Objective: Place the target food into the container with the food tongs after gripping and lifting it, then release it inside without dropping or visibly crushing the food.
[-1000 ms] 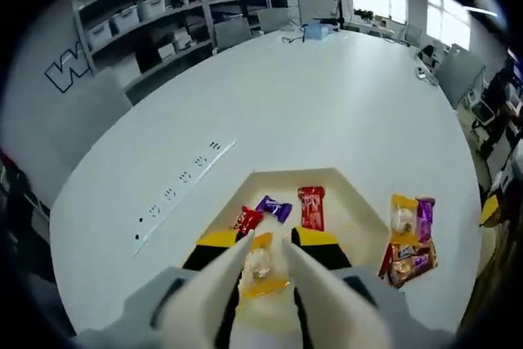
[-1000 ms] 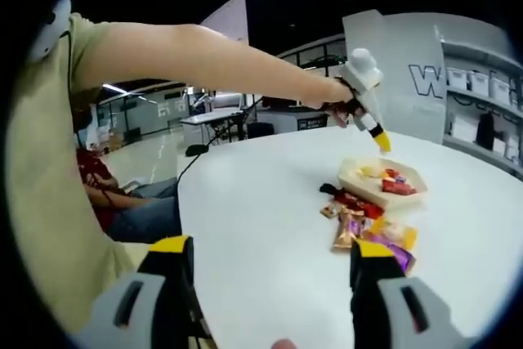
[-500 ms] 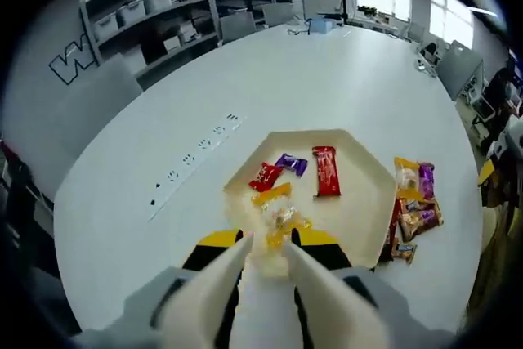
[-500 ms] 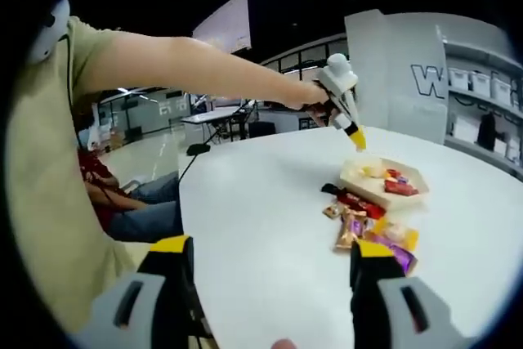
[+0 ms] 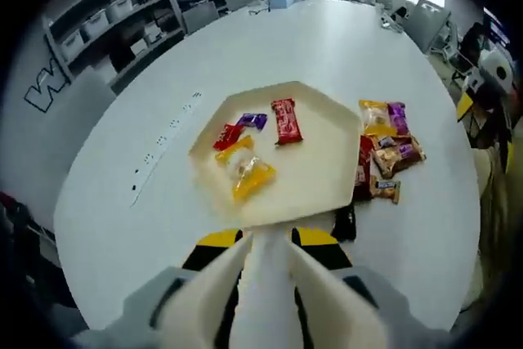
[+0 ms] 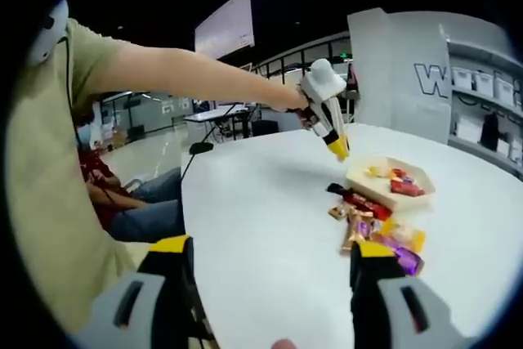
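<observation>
On the white tabletop (image 5: 343, 63) the cream hexagonal container (image 5: 323, 181) holds the yellow-wrapped food (image 5: 246, 171) near its left side, lying beside a red packet (image 5: 228, 136), a purple packet (image 5: 252, 120) and a longer red bar (image 5: 285, 120). The left tongs (image 5: 266, 243) hang above the container's near edge, tips a little apart and holding nothing. A heap of loose snacks (image 5: 386, 151) lies just beside the container's right rim. The right tongs (image 6: 265, 263) stand wide apart and empty over the tabletop's near edge.
</observation>
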The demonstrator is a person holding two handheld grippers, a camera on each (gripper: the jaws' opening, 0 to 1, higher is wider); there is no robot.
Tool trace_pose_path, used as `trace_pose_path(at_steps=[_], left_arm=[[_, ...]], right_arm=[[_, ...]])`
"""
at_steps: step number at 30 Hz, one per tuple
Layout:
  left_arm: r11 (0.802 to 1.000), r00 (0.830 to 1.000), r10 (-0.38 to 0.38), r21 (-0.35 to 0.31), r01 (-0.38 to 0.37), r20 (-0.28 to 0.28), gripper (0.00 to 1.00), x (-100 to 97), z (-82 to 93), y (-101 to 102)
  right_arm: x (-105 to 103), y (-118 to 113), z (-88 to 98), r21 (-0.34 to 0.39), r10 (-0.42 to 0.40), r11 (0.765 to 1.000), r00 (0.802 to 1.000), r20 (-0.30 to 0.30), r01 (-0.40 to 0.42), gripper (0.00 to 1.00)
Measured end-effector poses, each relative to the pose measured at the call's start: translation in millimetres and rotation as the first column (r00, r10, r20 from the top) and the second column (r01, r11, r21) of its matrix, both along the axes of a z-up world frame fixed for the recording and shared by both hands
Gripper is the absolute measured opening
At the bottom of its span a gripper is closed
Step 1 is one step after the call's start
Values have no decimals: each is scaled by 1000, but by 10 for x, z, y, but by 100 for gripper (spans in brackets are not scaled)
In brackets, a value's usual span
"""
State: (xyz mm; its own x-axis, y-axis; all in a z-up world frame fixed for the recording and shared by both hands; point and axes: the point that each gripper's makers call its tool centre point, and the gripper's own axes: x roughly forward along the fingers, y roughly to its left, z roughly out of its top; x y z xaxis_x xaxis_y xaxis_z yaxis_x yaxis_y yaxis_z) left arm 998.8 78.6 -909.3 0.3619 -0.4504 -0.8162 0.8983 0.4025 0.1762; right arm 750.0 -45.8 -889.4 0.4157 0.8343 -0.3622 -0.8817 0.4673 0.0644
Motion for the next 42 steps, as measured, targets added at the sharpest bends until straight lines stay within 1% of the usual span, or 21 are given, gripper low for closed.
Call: trace_pose_path(at_steps=[3, 5, 7, 12, 19, 23, 28, 34, 39, 40, 42], left_arm=[[1000, 1000, -18, 0, 18, -3, 23, -60, -14, -23], [999, 999, -39, -11, 39, -13, 23, -132, -27, -60], [998, 997, -68, -3, 68, -21, 23, -221, -60, -85], [994, 993, -112, 2, 112, -39, 23, -383, -113, -128], [987, 986, -161, 3, 161, -52, 23, -539, -163, -229], [986, 984, -169, -4, 169, -50, 23, -567, -187, -284], [984, 983, -176, -3, 176, -58, 23, -601, -260, -328], [984, 983, -175, 7, 175, -46, 24, -517, -326, -338], [986, 984, -164, 12, 165, -65, 23, -495, -380, -336], [987, 985, -160, -5, 160, -70, 23, -492, -364, -345], [987, 985, -158, 0, 158, -70, 23, -483, -363, -327]], right_arm=[[-4, 11, -4, 1, 1, 1000, 1000, -2, -1, 77], [-9, 15, -9, -1, 3, 1000, 1000, -2, -3, 77], [-13, 15, -7, 0, 3, 1000, 1000, -2, -3, 77], [-11, 2, -19, -1, 1, 1000, 1000, -4, -1, 77], [-24, 21, -27, 5, 5, 1000, 1000, -8, -5, 77], [-31, 25, -22, 5, 8, 1000, 1000, -6, -8, 77], [-35, 13, -27, 4, 7, 1000, 1000, -8, -6, 77], [-38, 10, -37, 4, 4, 1000, 1000, -11, -4, 77], [-38, 2, -41, 3, 3, 1000, 1000, -11, -3, 77], [-36, -4, -47, 2, 2, 1000, 1000, -12, -2, 77], [-31, -10, -48, 4, 0, 1000, 1000, -14, 0, 77]])
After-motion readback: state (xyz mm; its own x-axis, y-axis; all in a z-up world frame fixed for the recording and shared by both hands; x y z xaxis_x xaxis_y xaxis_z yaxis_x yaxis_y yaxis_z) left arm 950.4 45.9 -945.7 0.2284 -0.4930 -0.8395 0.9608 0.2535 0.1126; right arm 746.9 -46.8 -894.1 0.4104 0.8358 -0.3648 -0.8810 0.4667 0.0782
